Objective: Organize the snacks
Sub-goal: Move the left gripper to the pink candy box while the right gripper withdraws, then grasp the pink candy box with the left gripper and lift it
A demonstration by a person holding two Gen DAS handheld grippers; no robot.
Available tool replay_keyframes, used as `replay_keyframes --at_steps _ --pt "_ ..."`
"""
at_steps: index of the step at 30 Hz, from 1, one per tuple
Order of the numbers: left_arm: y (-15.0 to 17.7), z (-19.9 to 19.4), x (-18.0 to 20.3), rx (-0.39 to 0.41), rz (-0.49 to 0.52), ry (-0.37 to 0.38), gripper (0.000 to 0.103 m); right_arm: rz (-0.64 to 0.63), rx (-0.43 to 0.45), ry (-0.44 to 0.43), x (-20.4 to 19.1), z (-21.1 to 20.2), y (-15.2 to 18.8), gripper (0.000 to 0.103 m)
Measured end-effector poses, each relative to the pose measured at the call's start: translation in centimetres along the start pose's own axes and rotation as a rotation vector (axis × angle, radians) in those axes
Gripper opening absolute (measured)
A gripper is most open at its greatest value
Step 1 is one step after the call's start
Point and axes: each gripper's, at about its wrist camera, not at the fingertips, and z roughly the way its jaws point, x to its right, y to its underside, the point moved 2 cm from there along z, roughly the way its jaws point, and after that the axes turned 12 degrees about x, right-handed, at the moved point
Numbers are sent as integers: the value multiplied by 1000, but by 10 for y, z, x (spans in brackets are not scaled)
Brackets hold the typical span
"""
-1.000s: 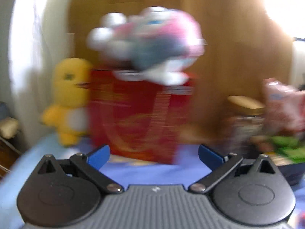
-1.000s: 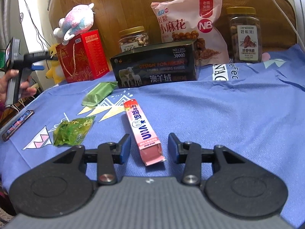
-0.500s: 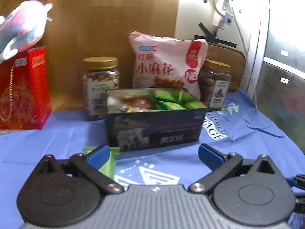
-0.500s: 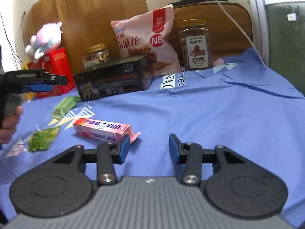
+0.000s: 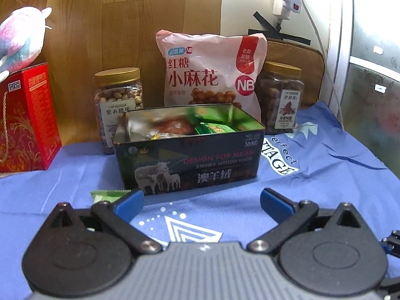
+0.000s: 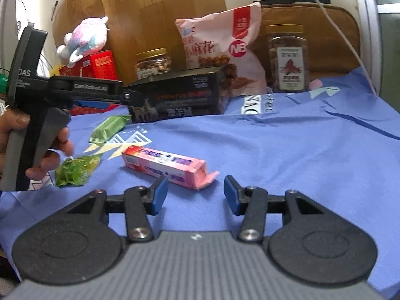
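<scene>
A dark open tin box [image 5: 190,160] stands on the blue cloth with several wrapped snacks inside; it also shows in the right wrist view [image 6: 180,100]. My left gripper [image 5: 201,201] is open and empty, just in front of the tin, above a green packet [image 5: 107,195]. My right gripper [image 6: 195,195] is open and empty, just short of a pink carton [image 6: 165,165] lying flat. A green packet [image 6: 110,130] and a clear bag of green sweets [image 6: 76,171] lie left of the carton. The left gripper's body [image 6: 75,92] hovers over them.
Behind the tin stand a pink snack bag [image 5: 212,75], a nut jar [image 5: 118,100] and another jar [image 5: 282,100]. A red gift box [image 5: 25,120] with a plush toy [image 5: 20,40] is at the left. A wooden board and wall close the back.
My left gripper swung right from the red box and plush to face the tin, then moved closer. My right gripper turned, so the pink carton now lies crosswise ahead of it.
</scene>
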Motion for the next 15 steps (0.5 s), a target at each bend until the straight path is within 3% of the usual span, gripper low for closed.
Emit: replay_keyframes --at_steps 10,15 --pt "3 2 4 -7 2 62 103 28 -21 -5 -1 7 5 54" --pt "14 -7 10 -65 -9 130 90 63 -20 -13 3 7 5 54"
